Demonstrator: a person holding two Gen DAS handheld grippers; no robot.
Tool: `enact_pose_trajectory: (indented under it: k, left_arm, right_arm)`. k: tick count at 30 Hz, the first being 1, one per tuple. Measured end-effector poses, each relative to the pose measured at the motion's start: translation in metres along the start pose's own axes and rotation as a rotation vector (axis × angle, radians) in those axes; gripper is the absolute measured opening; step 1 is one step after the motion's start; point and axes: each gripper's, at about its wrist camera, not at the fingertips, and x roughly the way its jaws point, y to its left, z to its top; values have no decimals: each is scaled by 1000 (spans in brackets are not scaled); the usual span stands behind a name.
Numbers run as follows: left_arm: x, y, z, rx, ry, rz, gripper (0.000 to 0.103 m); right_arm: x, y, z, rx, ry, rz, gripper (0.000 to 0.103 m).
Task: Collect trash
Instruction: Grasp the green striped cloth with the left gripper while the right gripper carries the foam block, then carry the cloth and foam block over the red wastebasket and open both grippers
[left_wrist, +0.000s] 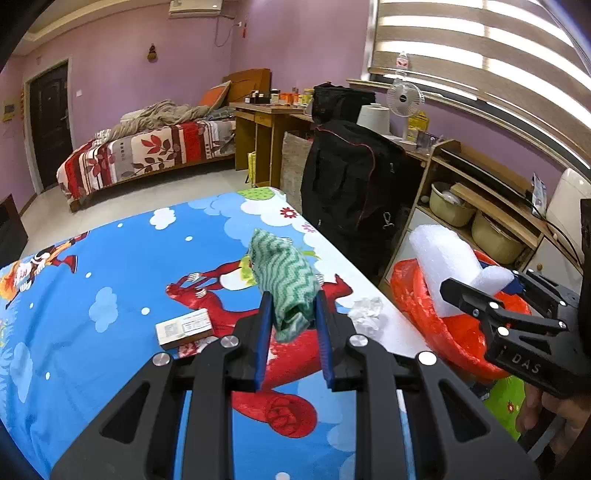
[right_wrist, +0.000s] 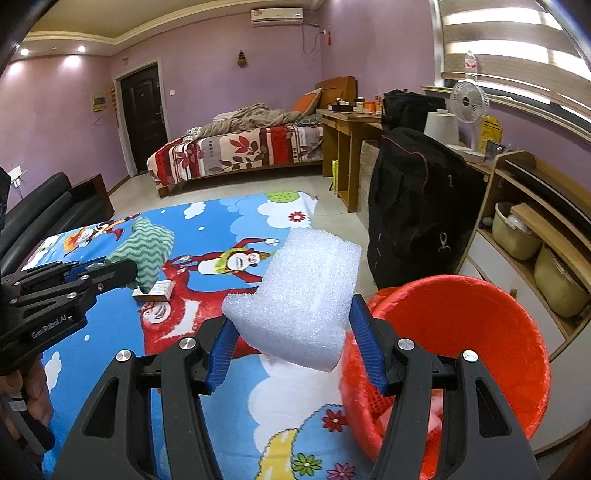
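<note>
Trash collection appears partly done: the right gripper clamps a white foam block just beside the red bin, the left gripper pinches a green cloth farther from that bin, while a small box and crumpled wrapper remain uncollected near the bin.

Left gripper: blue pads clamped on a green wavy-patterned cloth — held above the table.
Table cover: blue cartoon print with red figures.
Small box: lay flat, left of the gripper.
Crumpled clear wrap: lay near the table's right edge.
Right gripper: at right, gripped white foam — over the red bin.
Far: bed, desk, black bag.
</note>
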Motion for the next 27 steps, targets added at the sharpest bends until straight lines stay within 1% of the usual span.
enact_pose_trajectory:
  k: [17, 27]
  left_arm:
    - [9, -54, 0, 100, 26, -75, 22]
    - [18, -89, 3, 160, 38, -127, 22]
  right_arm:
    - [-7, -50, -19, 67, 22, -65, 56]
    - [-11, -93, -33, 130, 41, -112, 57]
